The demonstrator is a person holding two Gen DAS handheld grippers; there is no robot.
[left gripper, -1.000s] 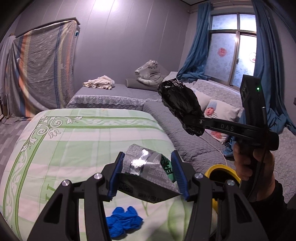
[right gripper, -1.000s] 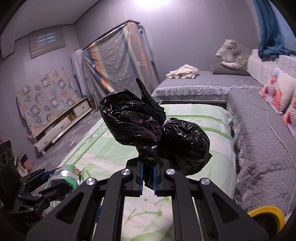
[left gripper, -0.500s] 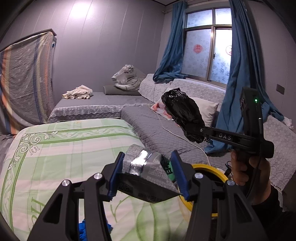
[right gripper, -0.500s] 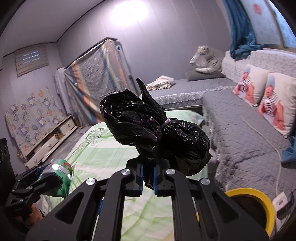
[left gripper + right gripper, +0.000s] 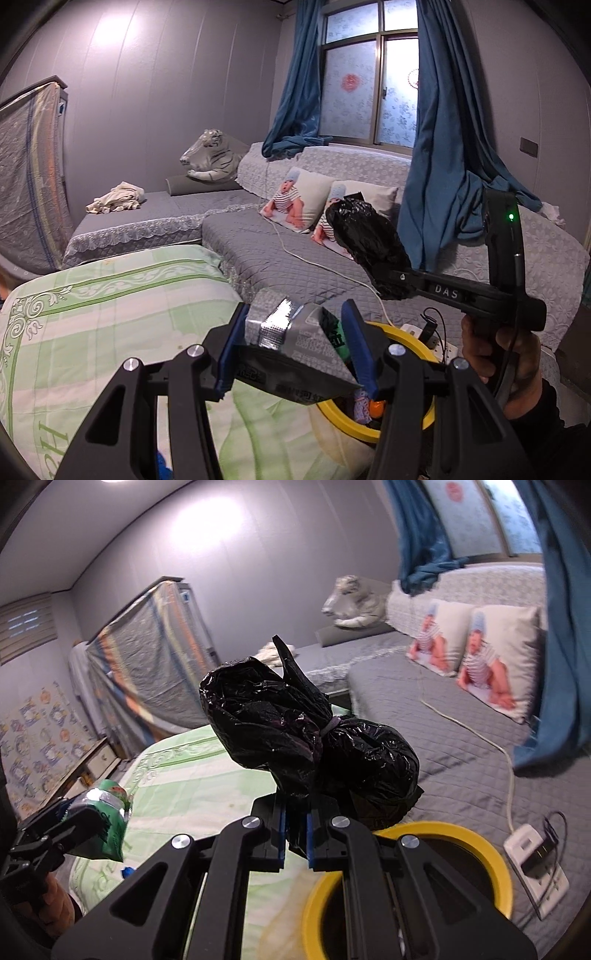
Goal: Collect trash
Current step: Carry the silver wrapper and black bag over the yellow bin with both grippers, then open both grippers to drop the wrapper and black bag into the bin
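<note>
Across the bedroom, both views have swung off the green quilted bed (image 5: 110, 314) toward the grey sofa (image 5: 295, 258) and window side. The yellow-rimmed bin (image 5: 461, 834), only a sliver at the frame edge a second ago, now sits large at 5 o'clock in the right wrist view and at 5 o'clock behind the fingers in the left. I judge the carry is nearly done and the drop into the bin is the next step; some coloured scraps already lie inside it.

The right gripper (image 5: 295, 834) has its fingers pinched almost together on the neck of the tied black trash bag (image 5: 306, 731), which stands up above the bin's near rim. The left gripper (image 5: 291, 350) holds a crumpled silver-and-green snack wrapper (image 5: 295, 332) between fingers set at a middling width, over the bed's edge just beside the bin. Neither grip has altered over the last second.

Counted: one bed, one sofa, one bin, two baby-print cushions (image 5: 480, 653), one plush white tiger (image 5: 210, 155), one power strip (image 5: 535, 867), one bag, one wrapper.
</note>
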